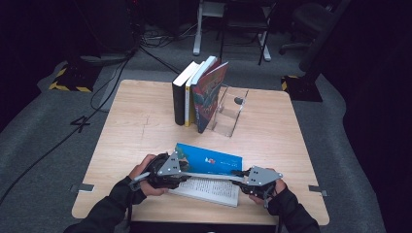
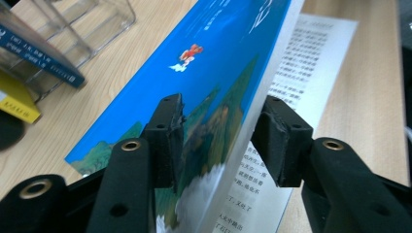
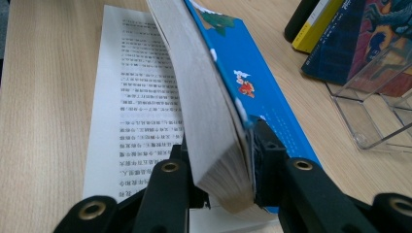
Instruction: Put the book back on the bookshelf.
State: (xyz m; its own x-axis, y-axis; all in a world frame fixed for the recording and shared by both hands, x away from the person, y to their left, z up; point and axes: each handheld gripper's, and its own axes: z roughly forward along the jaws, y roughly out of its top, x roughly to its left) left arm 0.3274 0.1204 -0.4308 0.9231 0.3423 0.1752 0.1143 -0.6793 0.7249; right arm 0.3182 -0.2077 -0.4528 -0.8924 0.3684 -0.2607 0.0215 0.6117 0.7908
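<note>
high view shows one open paperback book [image 1: 210, 171] lying near the person's edge of the pale wood-grain table [image 1: 141, 126], its glossy blue cover lifted over a flat white page of dense printed text. in the right gripper view the raised block of matte, cream-edged pages curves upward, and the right gripper [image 3: 223, 162] has its two black jaws pinching that block and cover at the near corner. in the left gripper view the left gripper [image 2: 218, 141] has its jaws spread on either side of the raised cover and pages; the rubbery black pads look clear of them on both sides. both grippers are angular black plastic with brass-ringed screw holes.

farther back on the table three books [image 1: 199, 92] stand upright in a row: one black-spined, one yellow-spined, one with a dark illustrated cover, which leans against one clear acrylic bookend [image 1: 229, 112] with hard straight edges.
</note>
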